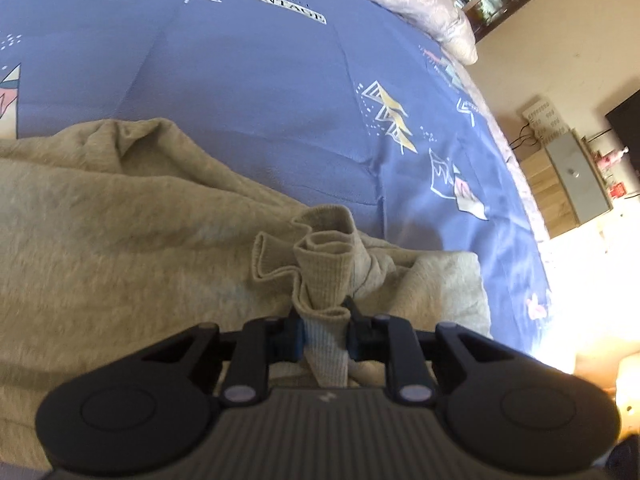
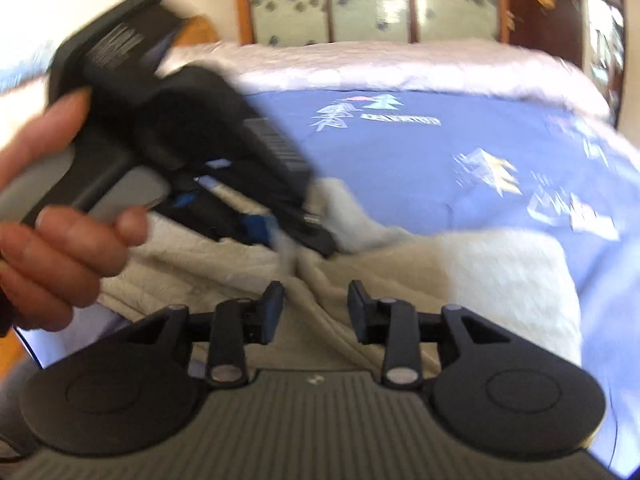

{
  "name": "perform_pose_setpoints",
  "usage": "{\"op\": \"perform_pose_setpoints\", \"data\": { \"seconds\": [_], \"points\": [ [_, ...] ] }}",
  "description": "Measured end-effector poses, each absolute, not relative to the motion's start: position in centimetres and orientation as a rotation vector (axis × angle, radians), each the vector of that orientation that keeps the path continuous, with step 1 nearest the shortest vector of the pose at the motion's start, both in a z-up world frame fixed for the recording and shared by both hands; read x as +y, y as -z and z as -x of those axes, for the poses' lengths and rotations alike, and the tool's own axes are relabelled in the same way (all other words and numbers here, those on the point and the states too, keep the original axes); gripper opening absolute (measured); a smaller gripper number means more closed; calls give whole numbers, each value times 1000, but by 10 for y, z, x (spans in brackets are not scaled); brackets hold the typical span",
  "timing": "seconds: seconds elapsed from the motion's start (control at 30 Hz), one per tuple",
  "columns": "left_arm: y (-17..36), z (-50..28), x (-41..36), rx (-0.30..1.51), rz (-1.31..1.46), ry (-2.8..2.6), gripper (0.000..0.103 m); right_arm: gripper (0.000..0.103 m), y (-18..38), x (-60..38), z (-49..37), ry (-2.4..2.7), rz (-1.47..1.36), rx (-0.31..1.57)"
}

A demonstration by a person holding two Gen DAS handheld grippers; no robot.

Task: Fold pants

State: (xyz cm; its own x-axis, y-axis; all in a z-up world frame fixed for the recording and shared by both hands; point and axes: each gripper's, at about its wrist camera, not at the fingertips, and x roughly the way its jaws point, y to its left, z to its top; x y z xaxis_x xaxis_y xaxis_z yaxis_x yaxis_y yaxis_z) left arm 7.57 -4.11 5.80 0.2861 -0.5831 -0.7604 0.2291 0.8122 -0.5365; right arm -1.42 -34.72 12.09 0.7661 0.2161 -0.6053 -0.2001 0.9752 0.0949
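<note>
On the blue quilt (image 1: 260, 92), left gripper (image 1: 325, 330) pinches ribbed beige pants (image 1: 120, 216)

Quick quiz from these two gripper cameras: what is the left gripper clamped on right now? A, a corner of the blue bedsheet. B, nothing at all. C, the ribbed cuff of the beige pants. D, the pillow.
C: in the left wrist view the left gripper pinches the bunched ribbed cuff of the beige pants.

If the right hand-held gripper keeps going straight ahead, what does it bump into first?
Probably the beige pants, lying right under its open jaws; the right hand-held gripper points down at them. Depth is hard to judge.
</note>
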Motion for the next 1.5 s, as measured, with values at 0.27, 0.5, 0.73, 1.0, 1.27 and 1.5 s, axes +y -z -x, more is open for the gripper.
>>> {"op": "perform_pose_setpoints", "data": {
  "seconds": [0.27, 0.5, 0.73, 1.0, 1.27, 1.5],
  "points": [
    [-66, -60, -26, 1056, 276, 483, 18, 40, -126, -430, 35, -45, -379, 643],
    [-60, -51, -13, 996, 235, 413, 18, 50, -114, -462, 37, 143, -505, 655],
    [-38, -52, -5, 1026, 233, 374, 20, 21, -95, -453, 31, 105, -528, 743],
    [-36, -48, -12, 996, 160, 357, 25, 19, -89, -438, 25, 140, -414, 736],
    [-36, -45, -18, 981, 104, 342, 27, 19, -85, -451, 30, 134, -501, 725],
    [-37, -42, -20, 971, 72, 331, 29, 20, -82, -466, 34, 122, -611, 719]
  ]
}}
